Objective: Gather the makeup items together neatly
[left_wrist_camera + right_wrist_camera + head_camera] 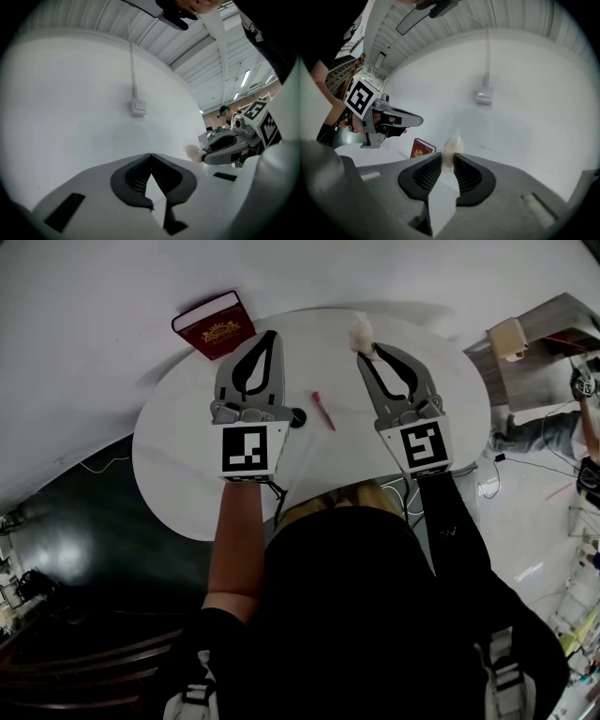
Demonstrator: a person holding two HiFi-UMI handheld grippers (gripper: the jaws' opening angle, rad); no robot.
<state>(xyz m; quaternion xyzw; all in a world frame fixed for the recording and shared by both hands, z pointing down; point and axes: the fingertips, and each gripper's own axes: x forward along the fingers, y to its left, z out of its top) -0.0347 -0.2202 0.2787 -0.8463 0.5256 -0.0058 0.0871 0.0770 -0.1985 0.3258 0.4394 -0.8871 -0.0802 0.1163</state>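
My right gripper (368,354) (448,158) (204,153) is closed to a narrow gap on a pale beige rounded makeup puff (361,331) (453,146) (193,151). Its ribbed pads pinch the puff's near end, and the rest pokes out past the tips toward 12 o'clock. In the head view the puff sits over the far part of the round white table (178,474), at about 1 o'clock from the table's middle. I cannot tell whether it touches the tabletop.

My left gripper (270,337) (151,156) (419,121) is closed tip against tip, with nothing between the jaws. It points toward 12 o'clock, alongside the right gripper, over the table's 11 o'clock part.

A slim pink-red makeup stick (323,411) lies flat on the table between the 2 grippers, near the middle, with its length running from 11 to 5 o'clock. Just at its 9 o'clock is a small dark round object (298,416), close beside the left gripper's body. I cannot tell what it is.

A dark red hardcover book with a gold emblem (216,326) (423,149) lies at the table's 11 o'clock rim. In the right gripper view it shows at 9 o'clock of the puff, below the left gripper.

Beyond the table is a white wall with a small white wall box on a cable (138,108) (485,96).
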